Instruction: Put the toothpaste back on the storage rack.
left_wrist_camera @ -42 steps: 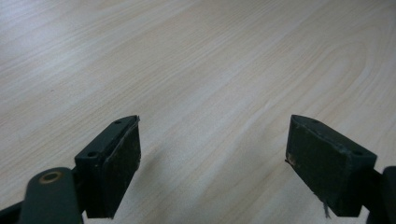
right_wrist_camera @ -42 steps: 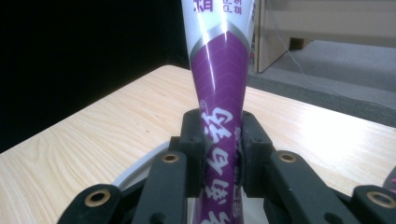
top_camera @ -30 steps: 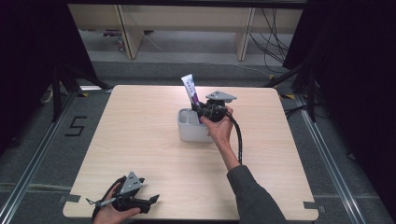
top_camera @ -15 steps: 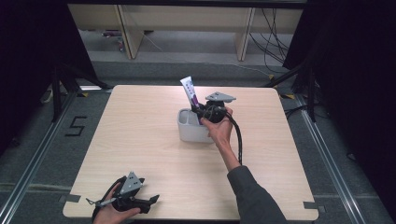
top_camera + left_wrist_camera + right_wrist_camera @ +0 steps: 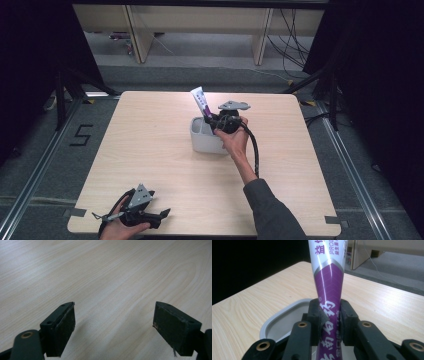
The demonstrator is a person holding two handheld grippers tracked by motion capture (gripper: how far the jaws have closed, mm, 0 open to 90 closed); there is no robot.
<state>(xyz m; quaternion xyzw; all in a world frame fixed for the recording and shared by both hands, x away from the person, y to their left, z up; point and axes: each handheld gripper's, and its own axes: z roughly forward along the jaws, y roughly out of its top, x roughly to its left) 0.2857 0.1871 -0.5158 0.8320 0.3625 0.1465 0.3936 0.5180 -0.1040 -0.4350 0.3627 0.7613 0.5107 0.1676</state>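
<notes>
Right gripper [image 5: 214,123] clamped on purple-and-white tube [image 5: 201,103], pads pressed to both sides of its lower purple part. Same grip seen close in right gripper view: tube [image 5: 329,282] pinched between the two black jaws, widening upward out of frame, white printed band at top. Tube standing nearly upright, tilted slightly toward desk's left far corner, lower end down inside grey container [image 5: 201,140]. Cannot tell whether tube bottom touches container floor. Container sitting around mid-desk, a bit nearer far edge than near edge, rounded rim [image 5: 277,315] visible just past the jaws. Right hand [image 5: 235,140] wrapped on gripper body at container's right side, cable looping down along forearm.

Left gripper [image 5: 162,214] down at near edge, toward near left corner of desk [image 5: 150,150], well apart from container. Fingers [image 5: 60,327] spread wide, nothing between them, bare wood grain [image 5: 112,277] under and ahead. Left hand [image 5: 117,227] gripping from below.
</notes>
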